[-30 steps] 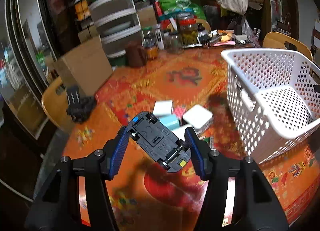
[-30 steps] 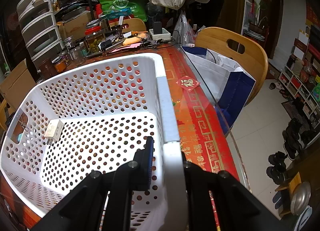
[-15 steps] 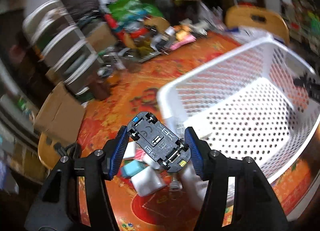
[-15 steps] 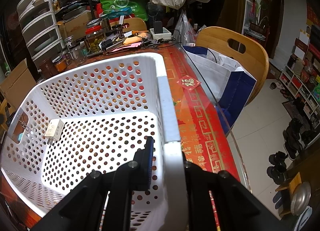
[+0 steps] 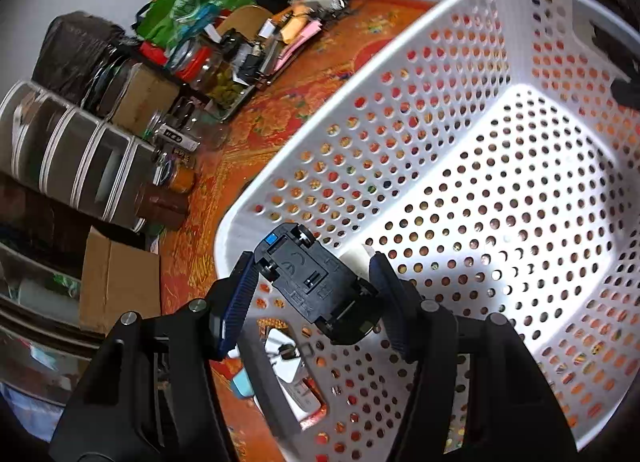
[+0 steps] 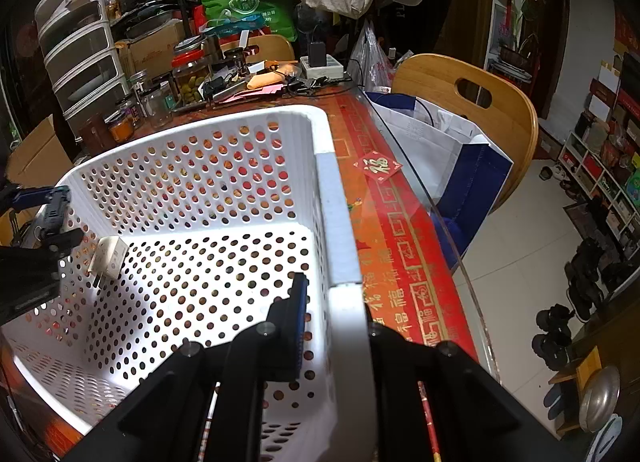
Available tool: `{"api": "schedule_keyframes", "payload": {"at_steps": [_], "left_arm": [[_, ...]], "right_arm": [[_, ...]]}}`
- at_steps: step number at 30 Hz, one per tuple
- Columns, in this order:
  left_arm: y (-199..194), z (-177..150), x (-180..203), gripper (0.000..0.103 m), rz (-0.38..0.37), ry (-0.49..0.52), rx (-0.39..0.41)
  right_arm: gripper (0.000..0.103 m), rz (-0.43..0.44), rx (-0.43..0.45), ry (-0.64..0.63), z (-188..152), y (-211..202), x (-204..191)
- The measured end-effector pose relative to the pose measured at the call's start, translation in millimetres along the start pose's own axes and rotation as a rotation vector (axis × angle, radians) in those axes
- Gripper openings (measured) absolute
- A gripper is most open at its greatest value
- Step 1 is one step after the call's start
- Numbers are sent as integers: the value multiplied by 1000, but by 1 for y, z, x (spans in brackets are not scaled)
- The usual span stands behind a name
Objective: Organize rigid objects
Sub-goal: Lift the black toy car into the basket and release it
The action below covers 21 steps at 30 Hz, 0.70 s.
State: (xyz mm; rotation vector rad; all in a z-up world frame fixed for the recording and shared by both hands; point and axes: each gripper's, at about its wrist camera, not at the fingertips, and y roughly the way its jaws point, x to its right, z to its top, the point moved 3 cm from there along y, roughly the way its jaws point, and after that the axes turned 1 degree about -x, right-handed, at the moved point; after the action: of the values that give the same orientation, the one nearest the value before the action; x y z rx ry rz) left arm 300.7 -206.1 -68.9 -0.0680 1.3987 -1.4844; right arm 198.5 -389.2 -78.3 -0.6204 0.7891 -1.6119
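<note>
My left gripper (image 5: 312, 294) is shut on a black toy car (image 5: 316, 276), underside up, held just above the near corner of the white perforated basket (image 5: 500, 33). From the right wrist view the left gripper and car (image 6: 54, 207) show at the basket's left rim. My right gripper (image 6: 334, 326) is shut on the basket's right wall (image 6: 338, 229), one finger inside, one outside. A white plug adapter (image 6: 108, 256) lies on the basket floor by the left wall.
The red patterned table (image 6: 384, 229) carries jars (image 6: 190, 75), a drawer unit (image 6: 78, 49), a cardboard box (image 5: 116, 282) and clutter at the back. White and teal small boxes (image 5: 288, 374) lie outside the basket's corner. A wooden chair (image 6: 472, 101) with a bag stands to the right.
My left gripper has carried the toy car from over the table to above the basket's corner. The right gripper has kept its hold on the basket wall.
</note>
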Motion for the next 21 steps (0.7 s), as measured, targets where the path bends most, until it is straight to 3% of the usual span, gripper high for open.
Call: {"api": "schedule_keyframes", "payload": {"at_steps": [8, 14, 16, 18, 21], "left_arm": [[49, 14, 21, 56, -3, 119, -129], [63, 13, 28, 57, 0, 166, -161], [59, 13, 30, 80, 4, 169, -139], [51, 15, 29, 93, 10, 165, -103], [30, 14, 18, 94, 2, 128, -31]], "right_arm": [[10, 4, 0, 2, 0, 0, 0], [10, 6, -4, 3, 0, 0, 0], [10, 1, -10, 0, 0, 1, 0], [10, -3, -13, -2, 1, 2, 0], [10, -10, -18, -2, 1, 3, 1]]}}
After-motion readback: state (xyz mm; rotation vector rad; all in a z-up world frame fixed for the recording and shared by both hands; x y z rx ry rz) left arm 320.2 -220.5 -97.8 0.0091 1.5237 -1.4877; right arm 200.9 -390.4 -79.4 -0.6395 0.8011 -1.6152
